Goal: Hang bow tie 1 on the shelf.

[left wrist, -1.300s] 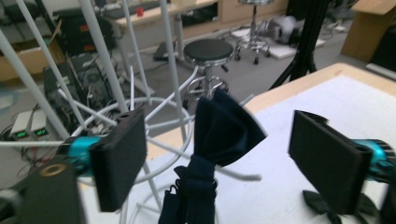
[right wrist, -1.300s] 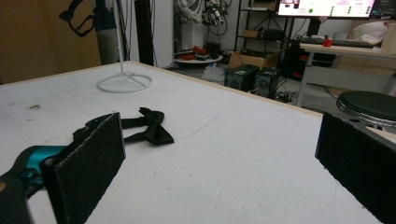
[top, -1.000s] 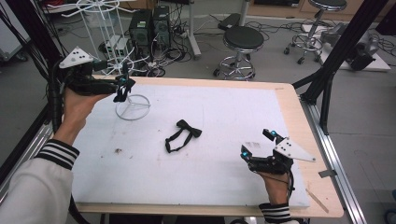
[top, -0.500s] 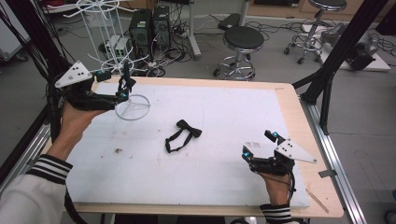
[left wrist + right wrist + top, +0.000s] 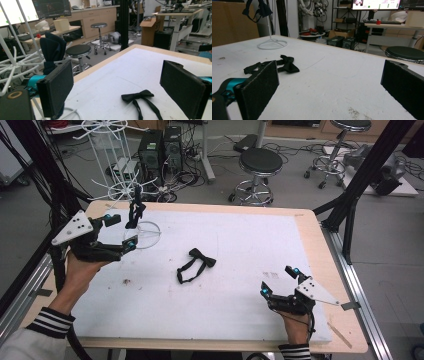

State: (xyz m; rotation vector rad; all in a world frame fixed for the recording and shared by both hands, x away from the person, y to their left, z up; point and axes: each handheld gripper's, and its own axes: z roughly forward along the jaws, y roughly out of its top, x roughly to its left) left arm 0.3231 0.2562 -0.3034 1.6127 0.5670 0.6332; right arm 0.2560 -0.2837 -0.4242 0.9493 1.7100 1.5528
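A black bow tie [image 5: 196,264] with its strap lies on the white table cover [image 5: 240,240] near the middle. It also appears as the bow tie [image 5: 140,96] between the left gripper's jaws and the bow tie [image 5: 284,63] farther off. A second dark bow tie [image 5: 134,212] hangs on the white wire rack [image 5: 142,235] at the back left, seen close as the hung tie [image 5: 52,51]. My left gripper [image 5: 121,231] stands open just left of the rack, holding nothing. My right gripper [image 5: 278,281] is open near the front right, with nothing in it.
The rack's ring base [image 5: 272,44] rests on the cover near the table's back left corner. Black stools [image 5: 260,162], computer towers [image 5: 162,147] and cables stand on the floor beyond the far edge. Black frame posts [image 5: 360,180] rise at the right.
My left gripper has drawn back to the left, away from the rack, and now stands open; the dark bow tie stays hanging there. The right gripper has barely moved.
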